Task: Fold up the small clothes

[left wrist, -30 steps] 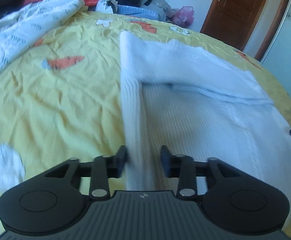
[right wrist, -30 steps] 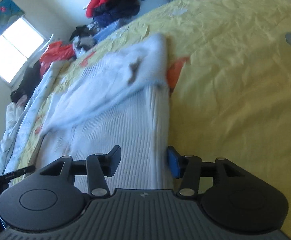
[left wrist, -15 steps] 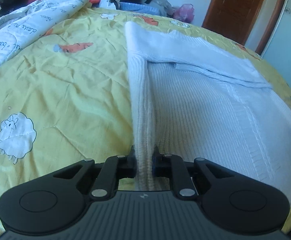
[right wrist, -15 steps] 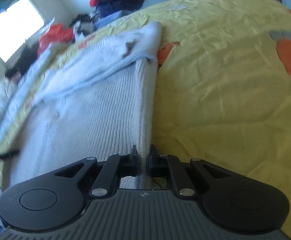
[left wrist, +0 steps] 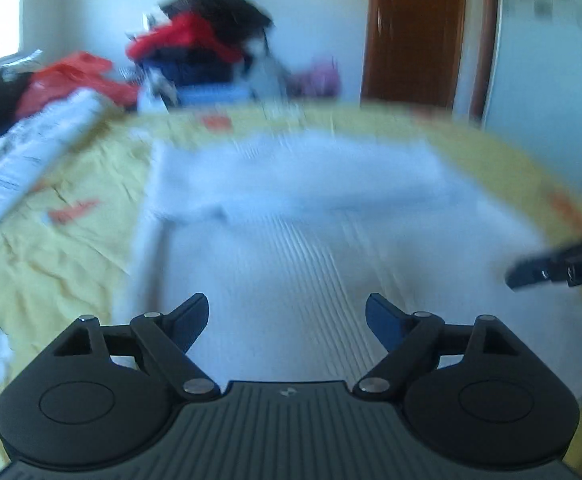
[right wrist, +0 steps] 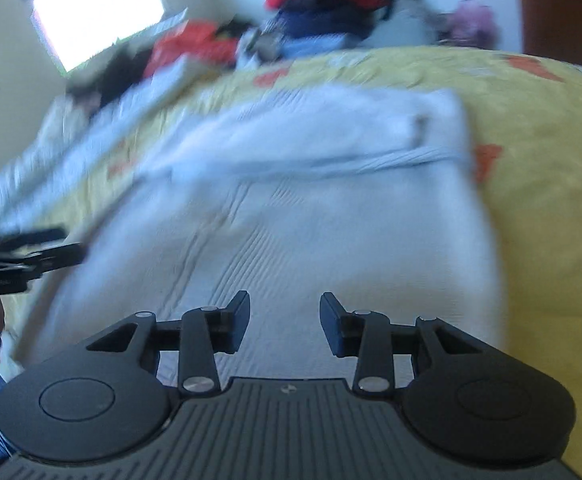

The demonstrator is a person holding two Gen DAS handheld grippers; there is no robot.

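A white ribbed knit garment (left wrist: 299,240) lies flat on the yellow bedsheet (left wrist: 51,264), its far part folded over into a thicker band (left wrist: 291,172). My left gripper (left wrist: 285,322) hovers over the garment's near part with its jaws opening wide and nothing between them. The same garment (right wrist: 291,220) fills the right wrist view. Above its near edge my right gripper (right wrist: 285,320) has its jaws opening, and no cloth is pinched. Each gripper shows at the edge of the other's view: the right gripper (left wrist: 559,268) and the left gripper (right wrist: 27,260). Both views are motion-blurred.
A white printed quilt (left wrist: 23,164) lies along the bed's left side. A heap of red, black and blue clothes (left wrist: 203,52) sits past the bed's far end. A brown door (left wrist: 411,32) and a white wardrobe (left wrist: 551,80) stand at the right. A bright window (right wrist: 95,8) is at the left.
Both grippers were pinched on the garment's side edges half a second ago; both have let go and opened. Both have swung inward over the garment, and the views now face the far wall.
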